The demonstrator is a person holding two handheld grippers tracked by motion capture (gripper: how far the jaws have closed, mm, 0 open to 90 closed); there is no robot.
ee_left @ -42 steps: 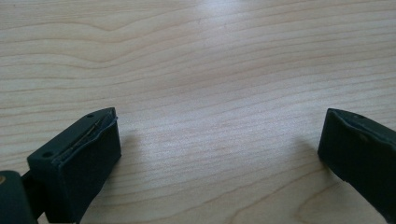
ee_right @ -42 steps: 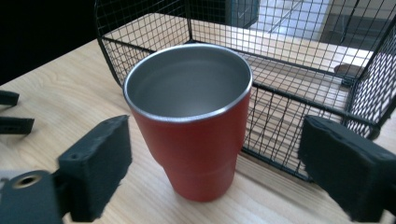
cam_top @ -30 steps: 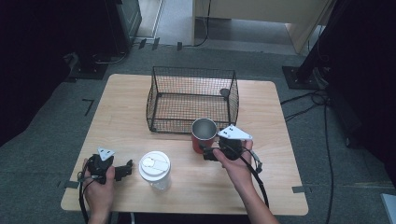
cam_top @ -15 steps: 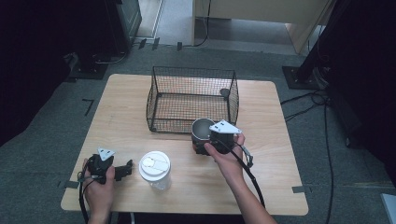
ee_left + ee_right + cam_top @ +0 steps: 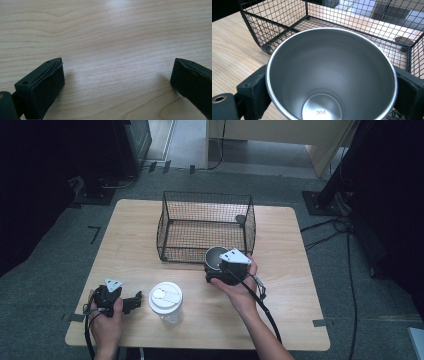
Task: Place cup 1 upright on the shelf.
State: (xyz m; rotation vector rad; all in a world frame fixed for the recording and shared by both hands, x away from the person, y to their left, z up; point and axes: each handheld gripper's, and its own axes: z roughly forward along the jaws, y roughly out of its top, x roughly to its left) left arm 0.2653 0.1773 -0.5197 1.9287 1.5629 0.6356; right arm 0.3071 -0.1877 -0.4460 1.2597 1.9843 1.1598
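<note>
**Steel cup held at the basket wall**

My right gripper (image 5: 220, 270) clamps the steel cup (image 5: 331, 75) at its sides, just at six o'clock of the wire basket (image 5: 205, 227), probably to put it inside. My left gripper (image 5: 117, 82) rests released on the table (image 5: 135, 235).

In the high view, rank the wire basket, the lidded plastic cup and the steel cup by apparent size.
1. wire basket, by far the largest.
2. lidded plastic cup.
3. steel cup, partly hidden by the right gripper shut on it, so its place against the plastic cup is unsure.
</note>
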